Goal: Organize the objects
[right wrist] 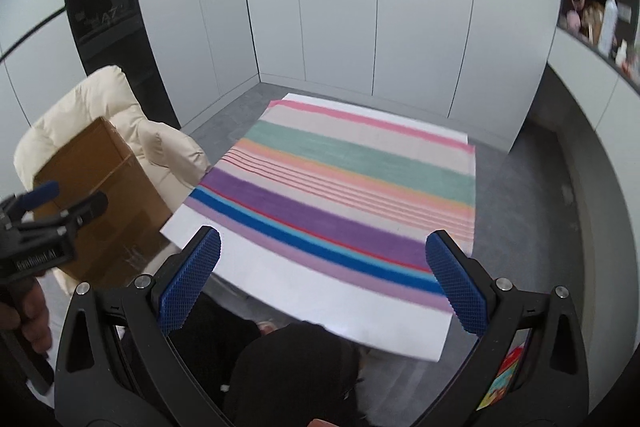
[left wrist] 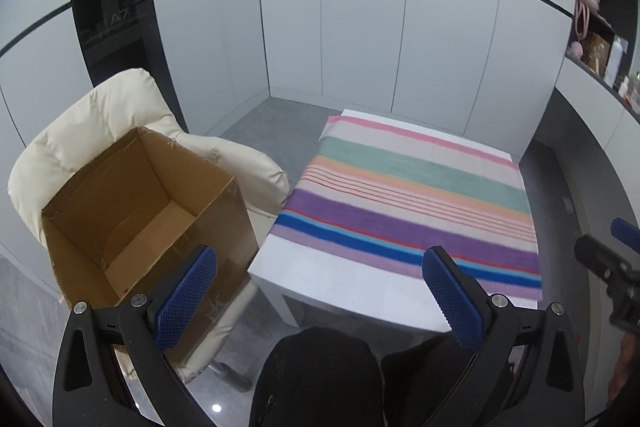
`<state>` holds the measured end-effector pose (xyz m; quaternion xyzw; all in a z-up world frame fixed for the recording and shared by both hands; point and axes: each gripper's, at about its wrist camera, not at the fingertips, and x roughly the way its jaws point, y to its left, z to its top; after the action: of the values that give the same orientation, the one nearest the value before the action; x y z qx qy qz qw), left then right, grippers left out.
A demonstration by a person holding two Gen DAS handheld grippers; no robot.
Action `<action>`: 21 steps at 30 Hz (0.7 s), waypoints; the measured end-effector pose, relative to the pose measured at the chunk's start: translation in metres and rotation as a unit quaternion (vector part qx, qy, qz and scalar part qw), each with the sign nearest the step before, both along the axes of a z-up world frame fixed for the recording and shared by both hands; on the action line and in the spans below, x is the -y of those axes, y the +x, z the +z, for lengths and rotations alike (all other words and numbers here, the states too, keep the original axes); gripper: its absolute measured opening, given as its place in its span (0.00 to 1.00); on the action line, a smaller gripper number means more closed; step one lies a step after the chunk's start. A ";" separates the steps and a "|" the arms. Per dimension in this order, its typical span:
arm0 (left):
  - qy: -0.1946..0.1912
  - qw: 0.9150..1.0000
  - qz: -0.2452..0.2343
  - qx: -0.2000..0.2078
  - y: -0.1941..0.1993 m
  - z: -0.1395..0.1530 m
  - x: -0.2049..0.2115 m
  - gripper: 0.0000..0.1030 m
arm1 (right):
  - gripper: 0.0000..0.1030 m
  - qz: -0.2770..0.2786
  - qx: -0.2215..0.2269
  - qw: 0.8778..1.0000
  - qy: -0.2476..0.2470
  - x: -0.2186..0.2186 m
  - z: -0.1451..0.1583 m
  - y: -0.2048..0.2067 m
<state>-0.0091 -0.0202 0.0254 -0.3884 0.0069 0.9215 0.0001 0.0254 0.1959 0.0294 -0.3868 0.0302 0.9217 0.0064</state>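
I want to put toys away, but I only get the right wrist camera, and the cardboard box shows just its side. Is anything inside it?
Observer: The left wrist view looks down into the cardboard box. Its top is open, its bottom is bare, and nothing is in it.
Operator: What is under it?
Observer: The seat of the cream chair. The box's lower corner rests there.
Operator: Is the left gripper holding something?
Observer: No. The left gripper is open, with nothing between its pads.
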 end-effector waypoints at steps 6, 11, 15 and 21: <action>-0.006 1.000 0.006 0.019 0.008 -0.008 0.000 1.00 | 1.00 -0.011 0.014 1.000 0.006 0.004 -0.005 -0.003; -0.020 1.000 0.014 0.020 0.006 -0.011 0.002 1.00 | 1.00 0.007 0.034 0.999 -0.004 0.016 -0.013 -0.010; -0.017 0.999 0.021 0.036 0.007 -0.017 0.007 1.00 | 1.00 0.018 0.037 0.999 0.013 0.027 -0.017 -0.013; -0.013 0.998 0.026 0.049 0.008 -0.024 0.012 1.00 | 1.00 0.028 0.056 0.998 0.012 0.036 -0.024 -0.019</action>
<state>-0.0015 -0.0318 0.0016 -0.4334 0.0092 0.9007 -0.0284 0.0060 0.1597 0.0050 -0.4383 0.0077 0.8987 -0.0131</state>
